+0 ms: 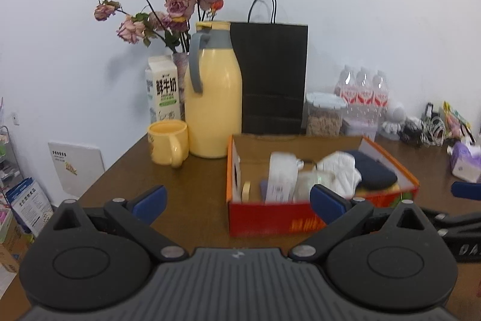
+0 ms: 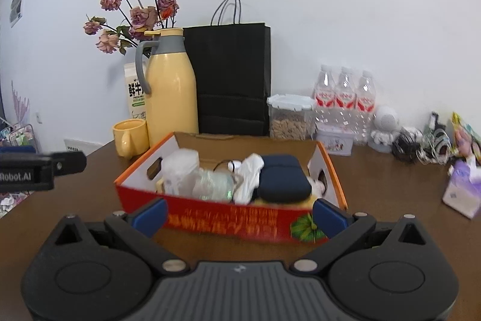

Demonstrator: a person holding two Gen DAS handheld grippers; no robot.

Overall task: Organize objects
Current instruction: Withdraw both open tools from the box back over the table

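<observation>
My left claw [image 1: 237, 197] and right claw [image 2: 239, 214] gape empty before the box [image 2: 228, 218]; next, choose an item inside.

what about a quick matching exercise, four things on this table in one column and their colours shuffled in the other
Things:
1. mug
2. paper bag
3. box
4. dried roses

Colours:
A. black
B. faded pink
C. yellow
D. red outside with an orange rim

Pairs: 1-C, 2-A, 3-D, 4-B
</observation>
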